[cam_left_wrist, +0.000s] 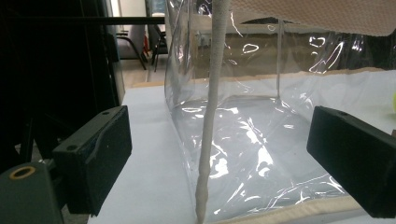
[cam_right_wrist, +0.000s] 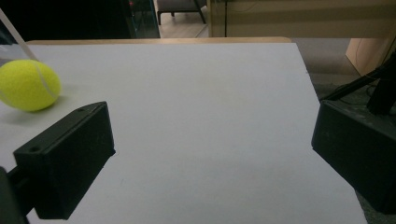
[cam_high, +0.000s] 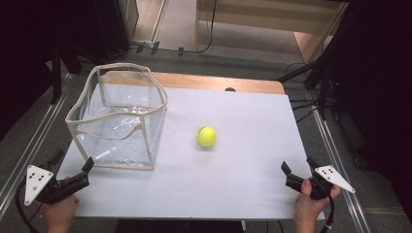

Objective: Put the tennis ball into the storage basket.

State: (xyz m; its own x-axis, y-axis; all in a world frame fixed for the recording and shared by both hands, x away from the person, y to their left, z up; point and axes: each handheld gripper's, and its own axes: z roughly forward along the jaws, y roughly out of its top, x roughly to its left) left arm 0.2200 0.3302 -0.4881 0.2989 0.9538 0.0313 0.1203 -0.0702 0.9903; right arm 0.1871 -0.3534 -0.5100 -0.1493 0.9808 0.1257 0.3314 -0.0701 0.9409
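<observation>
Tennis ball [cam_high: 206, 136] lies on the white bench [cam_high: 233, 189] just right of the clear bag [cam_high: 119, 116], well apart from both grippers. Right gripper [cam_high: 287, 173] fingers [cam_right_wrist: 65, 163] stand apart, empty. Left gripper [cam_high: 82, 172] fingers [cam_left_wrist: 93, 154] stand apart, facing the bag's near corner.

Three cams: one up high, one riding on each gripper

The high view sits above the near edge and looks forward and down on the whole white table [cam_high: 243, 184]. The left gripper view is low at the near left corner, right up against the clear bag [cam_left_wrist: 261, 140], which the high view has too [cam_high: 119, 116]. The right gripper view looks low across the tabletop from the near right, catching the tennis ball [cam_right_wrist: 28, 85] that the high view shows mid-table [cam_high: 206, 136].
</observation>
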